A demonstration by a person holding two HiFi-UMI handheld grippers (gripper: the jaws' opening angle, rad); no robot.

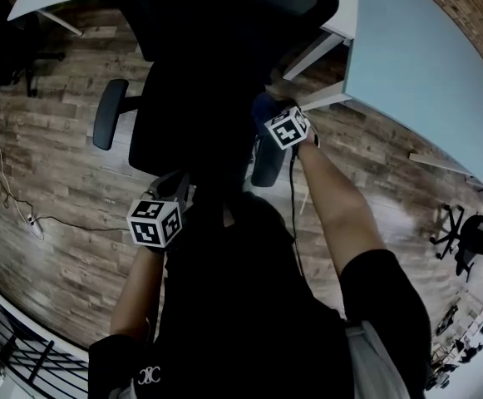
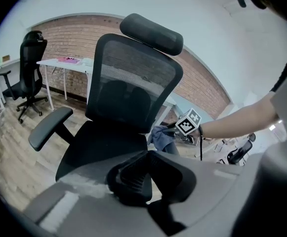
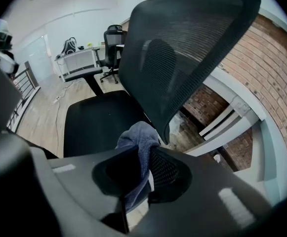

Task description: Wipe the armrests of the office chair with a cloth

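Right claw [image 3: 145,157] clamped on blue cloth [image 3: 139,135]; left claw [image 2: 144,177] closed, empty.
Cloth meets right armrest [image 1: 268,158] just below that claw (pad runs lengthwise toward the person); left armrest [image 1: 110,113] nearer left claw.

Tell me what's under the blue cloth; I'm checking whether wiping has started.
The cloth, pinched in the right claw, sits over the back end of the right-hand armrest. The cloth covers the spot, so contact cannot be seen.
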